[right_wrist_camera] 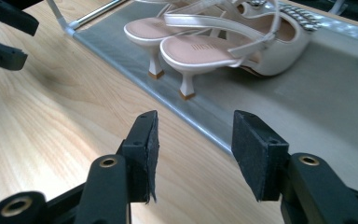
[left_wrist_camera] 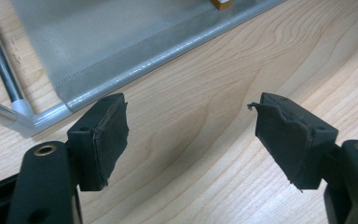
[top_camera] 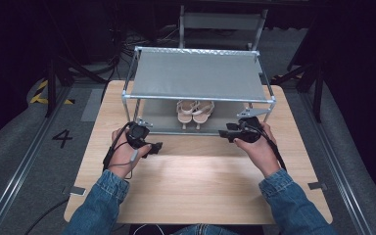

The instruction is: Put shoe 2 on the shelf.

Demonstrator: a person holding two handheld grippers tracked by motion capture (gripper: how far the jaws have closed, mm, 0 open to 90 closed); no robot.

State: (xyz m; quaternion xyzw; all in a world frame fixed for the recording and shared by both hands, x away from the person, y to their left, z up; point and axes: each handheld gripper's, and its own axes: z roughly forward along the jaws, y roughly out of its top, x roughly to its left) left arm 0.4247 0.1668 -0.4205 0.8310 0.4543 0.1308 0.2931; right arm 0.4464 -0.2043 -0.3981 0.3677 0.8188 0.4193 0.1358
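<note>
While both hands hold their tools above the wooden table (top_camera: 196, 181), a pair of pale pink heeled sandals (top_camera: 194, 113) stands on the lower grey fabric shelf of a two-tier metal-framed shoe rack (top_camera: 198, 73). The sandals sit side by side, touching, near the middle of the shelf, with their heels toward the person.

The right gripper (top_camera: 225, 133) is in front of the rack's lower front rail, to the right of the sandals and apart from them. In the right gripper view its jaws stand parted with nothing between them; the pads (right_wrist_camera: 151, 154) point over the table edge of the shelf, and the sandals (right_wrist_camera: 223, 42) lie beyond, clear of the tool.

The left gripper (top_camera: 156, 146) rests low over the table, near the rack's front left corner post. In the left gripper view its jaws are spread wide and empty, with bare tabletop between the worn pads (left_wrist_camera: 107, 140) and the shelf's front corner (left_wrist_camera: 28, 112) just ahead.
</note>
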